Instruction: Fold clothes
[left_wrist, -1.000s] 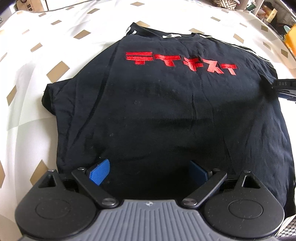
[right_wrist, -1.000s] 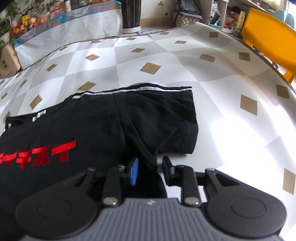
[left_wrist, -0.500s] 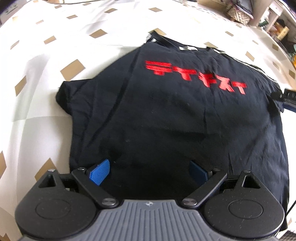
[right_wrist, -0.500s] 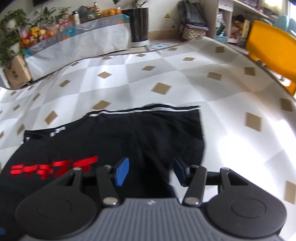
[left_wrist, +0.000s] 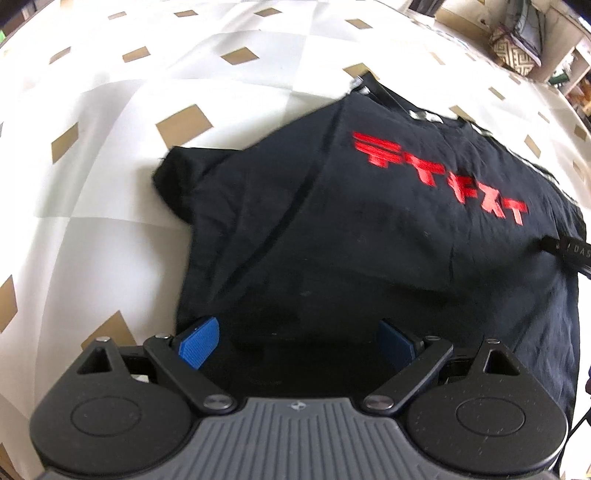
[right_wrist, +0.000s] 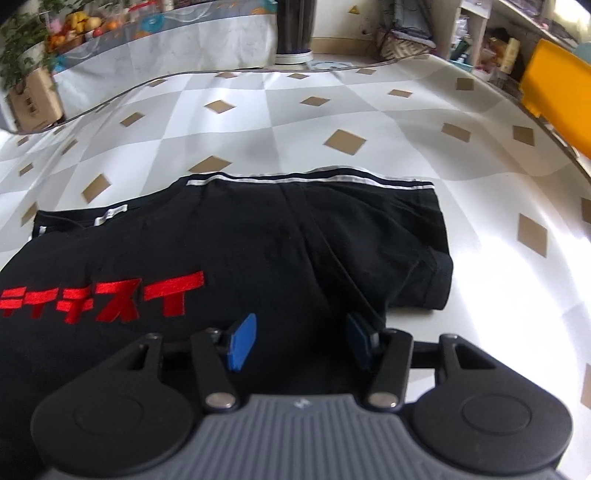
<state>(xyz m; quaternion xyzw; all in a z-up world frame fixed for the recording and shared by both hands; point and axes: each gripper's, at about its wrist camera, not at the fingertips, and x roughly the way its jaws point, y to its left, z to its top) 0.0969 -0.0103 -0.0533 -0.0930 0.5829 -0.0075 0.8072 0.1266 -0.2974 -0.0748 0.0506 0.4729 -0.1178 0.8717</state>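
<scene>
Black T-shirt (left_wrist: 369, 240) lies flat, chest up, on the table's white cloth with tan diamonds (left_wrist: 110, 166); red lettering (left_wrist: 439, 181) reads across the chest. In my left wrist view the left gripper (left_wrist: 295, 343) hangs over the shirt's lower part, jaws wide, nothing between the blue pads (left_wrist: 199, 343). The right gripper (right_wrist: 299, 343) sits over the shirt near the sleeve (right_wrist: 399, 251), which lies spread on the cloth with a white stripe (right_wrist: 306, 181) along its far edge. Its jaws stand partly apart, gripping no fabric that I can see. Yellow chair (right_wrist: 557, 99) at far right.
</scene>
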